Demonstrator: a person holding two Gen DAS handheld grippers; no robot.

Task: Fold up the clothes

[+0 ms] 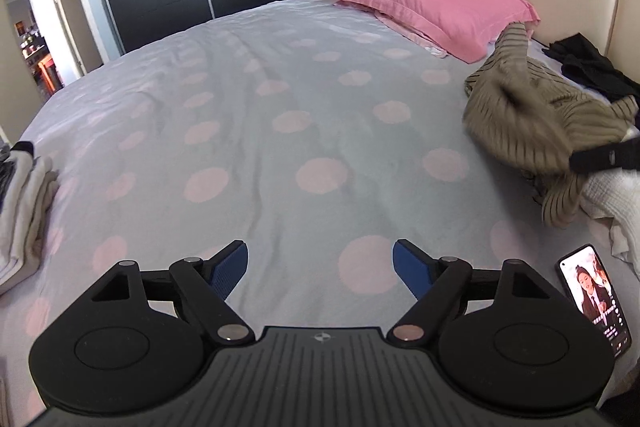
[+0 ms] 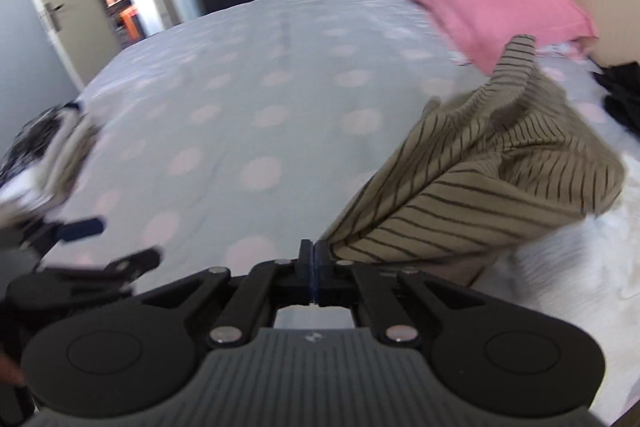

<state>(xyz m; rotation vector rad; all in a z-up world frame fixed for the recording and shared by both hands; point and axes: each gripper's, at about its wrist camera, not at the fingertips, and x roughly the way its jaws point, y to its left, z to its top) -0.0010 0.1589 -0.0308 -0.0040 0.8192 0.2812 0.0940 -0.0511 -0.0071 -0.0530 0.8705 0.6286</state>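
A tan shirt with thin dark stripes (image 2: 488, 187) hangs bunched from my right gripper (image 2: 314, 255), which is shut on its edge and holds it above the bed's right side. In the left wrist view the shirt (image 1: 528, 119) is blurred at the right, with my right gripper (image 1: 600, 157) behind it. My left gripper (image 1: 320, 267) is open and empty, low over the near middle of the dotted bedspread (image 1: 260, 115). It also shows at the left of the right wrist view (image 2: 108, 239).
A stack of folded clothes (image 1: 24, 211) lies at the bed's left edge. A pink pillow (image 1: 428, 3) lies at the headboard. Black clothing (image 1: 588, 67) and a white garment (image 1: 616, 203) lie at the right. A lit phone (image 1: 596, 303) lies near right.
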